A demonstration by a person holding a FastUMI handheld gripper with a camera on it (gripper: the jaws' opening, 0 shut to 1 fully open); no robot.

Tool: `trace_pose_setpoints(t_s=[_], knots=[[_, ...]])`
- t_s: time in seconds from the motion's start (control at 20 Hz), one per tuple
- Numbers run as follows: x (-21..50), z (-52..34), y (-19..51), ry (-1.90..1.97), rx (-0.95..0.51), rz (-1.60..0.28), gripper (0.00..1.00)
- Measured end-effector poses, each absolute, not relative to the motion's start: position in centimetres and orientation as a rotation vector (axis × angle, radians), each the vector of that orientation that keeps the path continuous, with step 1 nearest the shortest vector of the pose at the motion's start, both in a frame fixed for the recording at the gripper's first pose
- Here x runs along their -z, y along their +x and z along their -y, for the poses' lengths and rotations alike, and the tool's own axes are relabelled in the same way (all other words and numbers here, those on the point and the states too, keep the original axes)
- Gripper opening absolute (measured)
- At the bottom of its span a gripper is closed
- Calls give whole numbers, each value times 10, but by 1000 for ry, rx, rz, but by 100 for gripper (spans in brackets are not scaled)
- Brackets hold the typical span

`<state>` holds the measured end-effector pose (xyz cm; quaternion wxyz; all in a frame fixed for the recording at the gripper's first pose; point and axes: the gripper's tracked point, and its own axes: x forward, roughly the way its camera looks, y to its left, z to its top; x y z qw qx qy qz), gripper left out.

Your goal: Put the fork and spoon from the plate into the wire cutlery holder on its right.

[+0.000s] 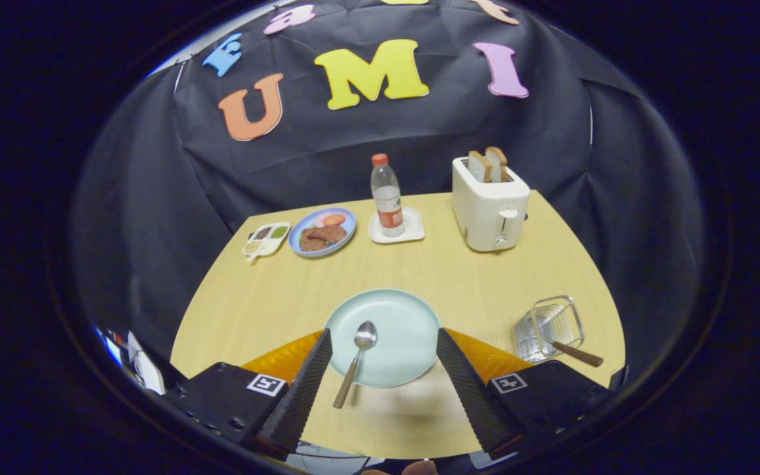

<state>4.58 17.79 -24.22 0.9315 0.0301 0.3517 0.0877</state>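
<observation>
A pale green plate [403, 316] lies on the wooden table just ahead of my fingers. A spoon [355, 360] rests on its left part, bowl up on the plate, wooden handle reaching over the near rim toward me. To the plate's right lies the wire cutlery holder [549, 326], with a wooden-handled utensil [574, 353] in it, handle sticking out toward the near right. My gripper [383, 340] is open, its fingers spread wide on either side of the plate's near half, holding nothing.
At the table's back stand a white toaster [489, 208] with two bread slices, a water bottle [386, 196] on a white coaster, a blue plate of food [322, 231] and a small divided sauce dish [266, 239]. The table's edge runs close behind the holder.
</observation>
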Motion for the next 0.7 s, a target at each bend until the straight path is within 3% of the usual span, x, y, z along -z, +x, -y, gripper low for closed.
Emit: trace_pose_setpoints(t_s=[0.55,0.7], knots=[[366,-230,64,-15,-147,-842,96],[385,-230,72,-13,-122,-874,87]])
